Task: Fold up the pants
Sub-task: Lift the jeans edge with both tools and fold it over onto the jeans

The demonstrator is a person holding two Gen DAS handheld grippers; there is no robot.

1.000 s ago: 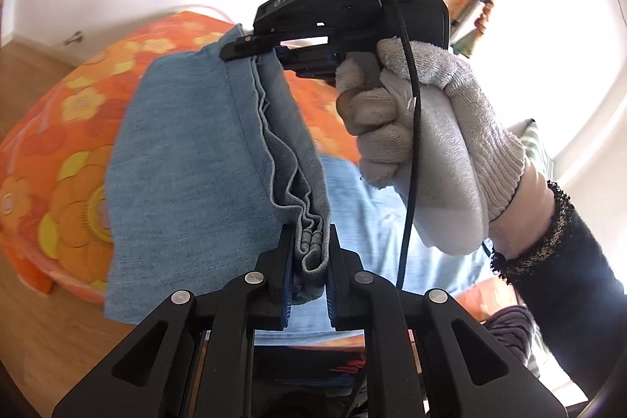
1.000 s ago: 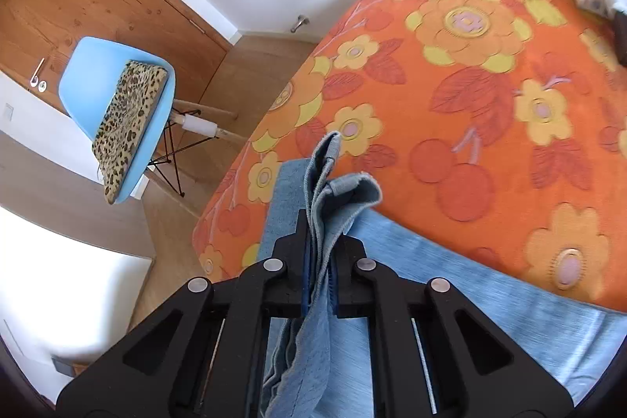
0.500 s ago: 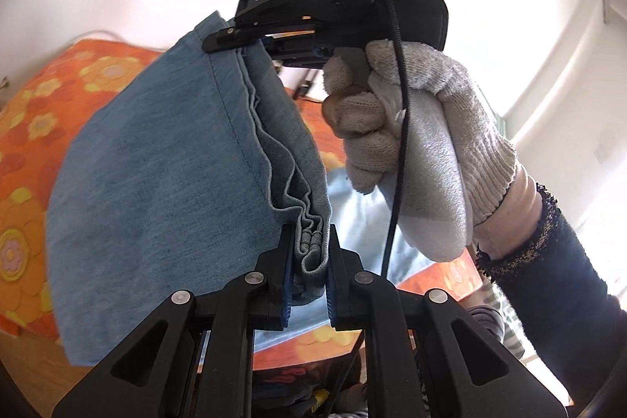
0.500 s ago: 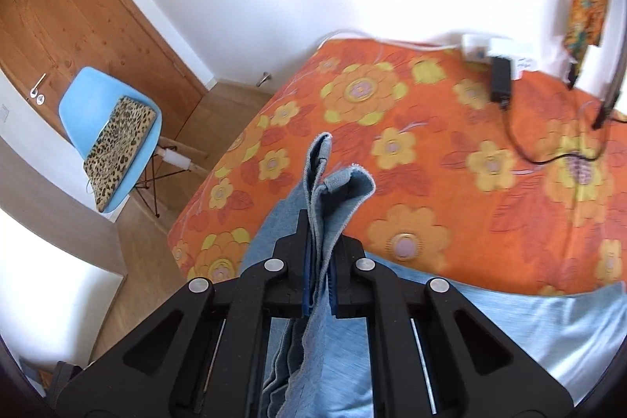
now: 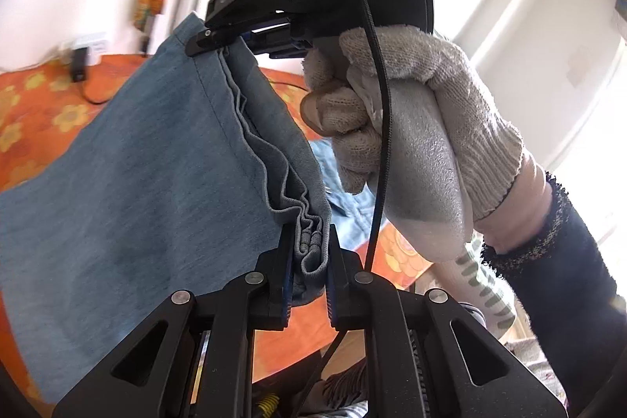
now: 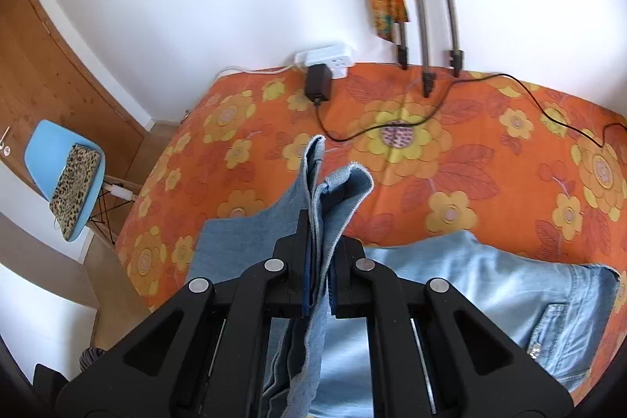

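Observation:
Light blue denim pants [image 5: 137, 183] hang lifted above an orange flowered bed [image 6: 450, 159]. My left gripper [image 5: 307, 261] is shut on the bunched hem layers of the pants. My right gripper [image 6: 319, 261] is shut on the other end of the same hem; in the left wrist view it [image 5: 219, 40] shows held in a gloved hand, pinching the top corner. The hem stretches between both grippers. The waist part of the pants [image 6: 509, 300] lies flat on the bed, below and to the right.
A white power strip [image 6: 325, 59] with a black adapter and cable lies at the bed's far edge by the wall. Metal poles [image 6: 427, 6] lean on the wall. A blue chair [image 6: 66, 179] with a leopard cushion stands left on the wooden floor.
Both grippers have risen with the hem, lifting the pant legs higher off the bed. Both views have tilted upward, showing more of the wall and the far side of the bed.

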